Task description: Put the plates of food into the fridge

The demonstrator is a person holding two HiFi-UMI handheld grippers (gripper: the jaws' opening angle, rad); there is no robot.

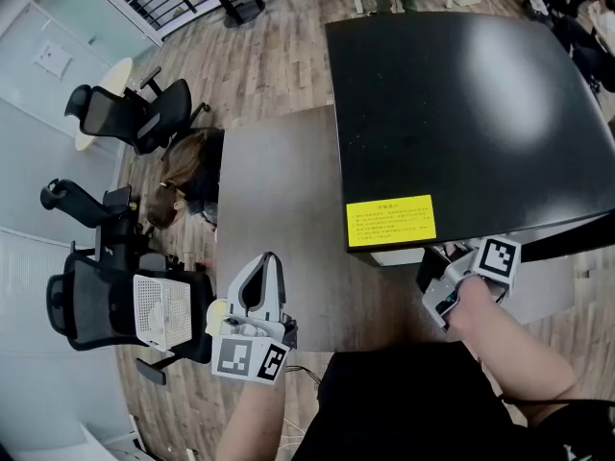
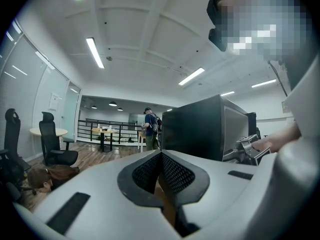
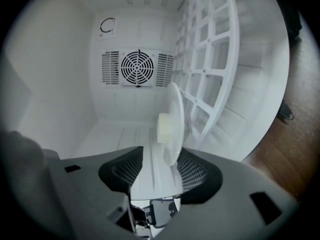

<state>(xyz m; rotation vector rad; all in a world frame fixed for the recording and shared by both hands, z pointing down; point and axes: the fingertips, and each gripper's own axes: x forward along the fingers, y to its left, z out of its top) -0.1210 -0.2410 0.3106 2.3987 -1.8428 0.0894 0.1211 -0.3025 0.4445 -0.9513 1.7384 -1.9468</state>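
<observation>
A white plate (image 3: pixel 176 115) carrying a pale block of food (image 3: pixel 165 128) sits inside the white fridge compartment, flat against the white grid shelf (image 3: pixel 210 59). The right gripper view is rolled sideways. My right gripper (image 3: pixel 162 158) straddles the plate's near rim. Its jaws stand apart and a gap shows beside the left pad, so it is open. In the head view the right gripper (image 1: pixel 439 269) reaches under the black fridge top (image 1: pixel 461 113), with its tips hidden. My left gripper (image 1: pixel 261 265) hangs over the grey surface, shut and empty (image 2: pixel 161 155).
A round fan vent (image 3: pixel 137 68) is on the fridge's back wall. A yellow label (image 1: pixel 390 221) is on the fridge top's near edge. Black office chairs (image 1: pixel 125 113) and a person low on the floor (image 1: pixel 183 176) are at the left. Another person (image 2: pixel 150 126) stands far off.
</observation>
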